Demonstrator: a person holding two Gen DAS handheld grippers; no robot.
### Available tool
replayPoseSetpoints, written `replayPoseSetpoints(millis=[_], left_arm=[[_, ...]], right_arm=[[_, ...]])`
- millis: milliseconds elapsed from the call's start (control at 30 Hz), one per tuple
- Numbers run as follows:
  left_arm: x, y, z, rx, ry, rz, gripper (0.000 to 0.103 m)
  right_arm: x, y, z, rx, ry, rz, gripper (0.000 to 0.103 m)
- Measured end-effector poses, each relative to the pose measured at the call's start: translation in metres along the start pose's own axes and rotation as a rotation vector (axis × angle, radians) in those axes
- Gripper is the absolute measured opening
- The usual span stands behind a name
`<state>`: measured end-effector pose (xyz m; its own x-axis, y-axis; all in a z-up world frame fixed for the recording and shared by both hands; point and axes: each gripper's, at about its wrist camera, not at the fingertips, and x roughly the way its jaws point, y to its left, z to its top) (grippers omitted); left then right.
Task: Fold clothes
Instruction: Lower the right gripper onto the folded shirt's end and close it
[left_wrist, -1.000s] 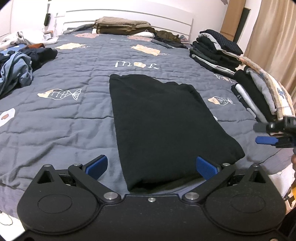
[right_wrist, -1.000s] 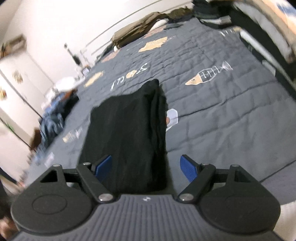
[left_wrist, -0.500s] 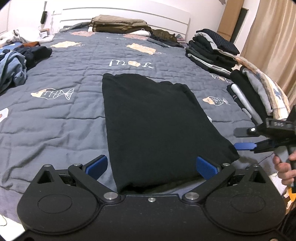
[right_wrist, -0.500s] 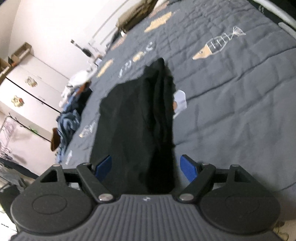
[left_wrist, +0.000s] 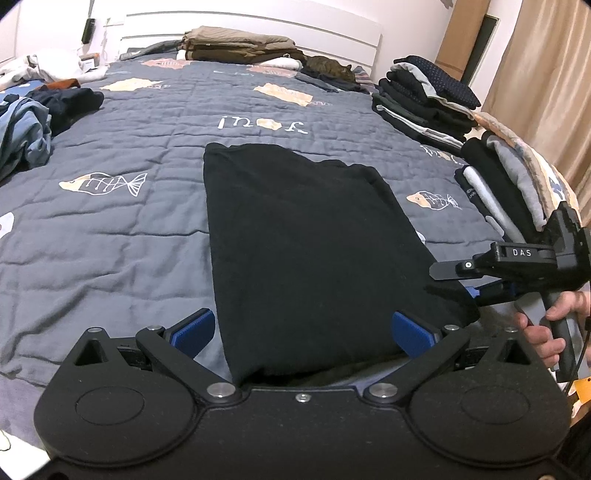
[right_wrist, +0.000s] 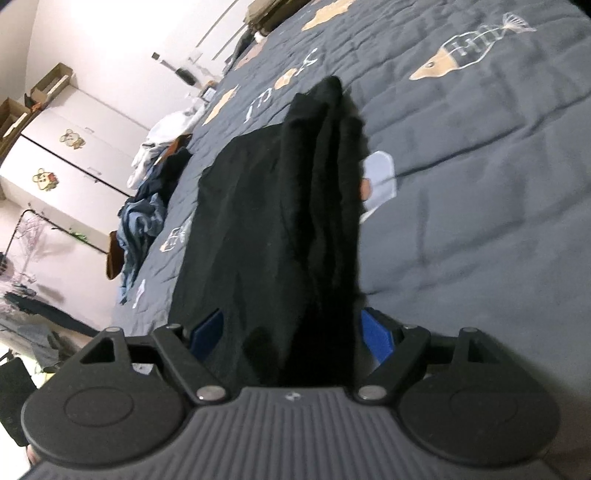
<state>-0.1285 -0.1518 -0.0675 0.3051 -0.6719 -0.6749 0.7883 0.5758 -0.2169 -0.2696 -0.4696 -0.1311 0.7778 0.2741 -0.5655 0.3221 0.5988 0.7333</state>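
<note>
A black garment (left_wrist: 303, 243), folded into a long rectangle, lies flat on the grey quilt (left_wrist: 110, 221). My left gripper (left_wrist: 301, 332) is open, its blue pads on either side of the garment's near edge. My right gripper (right_wrist: 291, 332) is open too, and the garment's thick right-hand edge (right_wrist: 288, 229) runs between its jaws. In the left wrist view the right gripper (left_wrist: 469, 284) sits at the garment's near right corner, held by a hand.
Stacks of folded clothes (left_wrist: 428, 99) line the bed's right side and the headboard (left_wrist: 236, 46). A loose pile of unfolded clothes (left_wrist: 26, 125) lies at the left. A wardrobe (right_wrist: 66, 147) stands beyond the bed.
The right gripper moved in from the right to the garment's near right corner and rolled sideways. The left gripper shifted slightly; the garment stayed flat.
</note>
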Motion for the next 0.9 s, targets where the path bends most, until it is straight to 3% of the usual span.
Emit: replayPoseSetpoints(millis=[500, 667, 900], left_arm=[[0.0, 0.0, 0.003, -0.003, -0.003, -0.006, 0.103], [0.001, 0.003, 0.006, -0.023, -0.006, -0.004, 0.103], [0.001, 0.005, 0.006, -0.022, -0.004, -0.004, 0.103]], right_arm=[[0.021, -0.006, 0.017, 0.036, 0.058, 0.075, 0.082], [0.018, 0.015, 0.023, -0.004, 0.064, 0.165, 0.082], [0.037, 0.002, 0.016, -0.014, 0.102, 0.094, 0.083]])
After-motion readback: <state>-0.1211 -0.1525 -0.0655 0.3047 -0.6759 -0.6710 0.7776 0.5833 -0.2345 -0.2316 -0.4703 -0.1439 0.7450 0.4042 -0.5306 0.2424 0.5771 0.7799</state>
